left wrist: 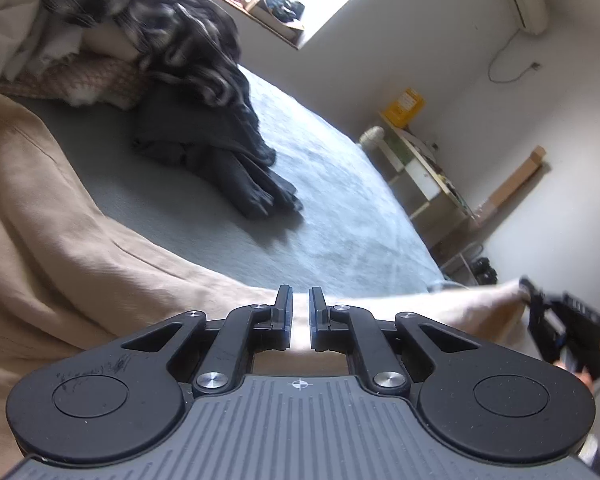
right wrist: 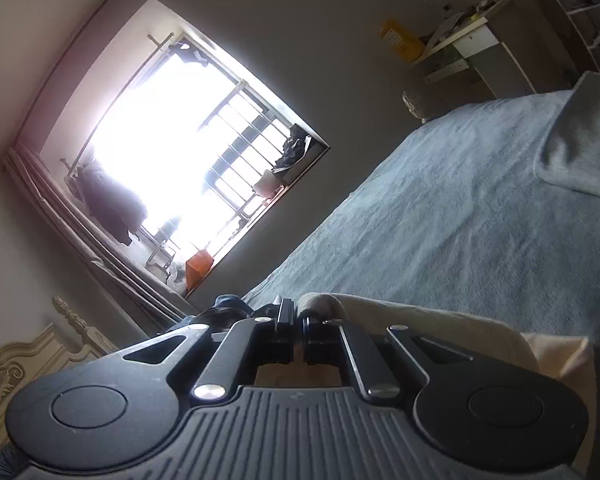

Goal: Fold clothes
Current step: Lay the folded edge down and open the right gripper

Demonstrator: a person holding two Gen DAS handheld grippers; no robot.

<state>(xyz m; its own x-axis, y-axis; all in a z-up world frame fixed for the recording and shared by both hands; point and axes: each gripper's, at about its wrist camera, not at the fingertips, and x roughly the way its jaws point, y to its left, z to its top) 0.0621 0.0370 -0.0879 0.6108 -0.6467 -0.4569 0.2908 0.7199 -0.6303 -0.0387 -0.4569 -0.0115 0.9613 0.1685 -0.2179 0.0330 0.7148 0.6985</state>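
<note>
Left wrist view: the left hand-held gripper (left wrist: 300, 304) is pinched on the near edge of the tan garment (left wrist: 60, 232), which trails left across the bed (left wrist: 340, 208). The right hand-held gripper (left wrist: 540, 312), far right, is clamped on the same edge, held taut between both. Dark clothes (left wrist: 204, 120) lie beyond. The garment's far end is cut off; blur obscures its shape.
</note>
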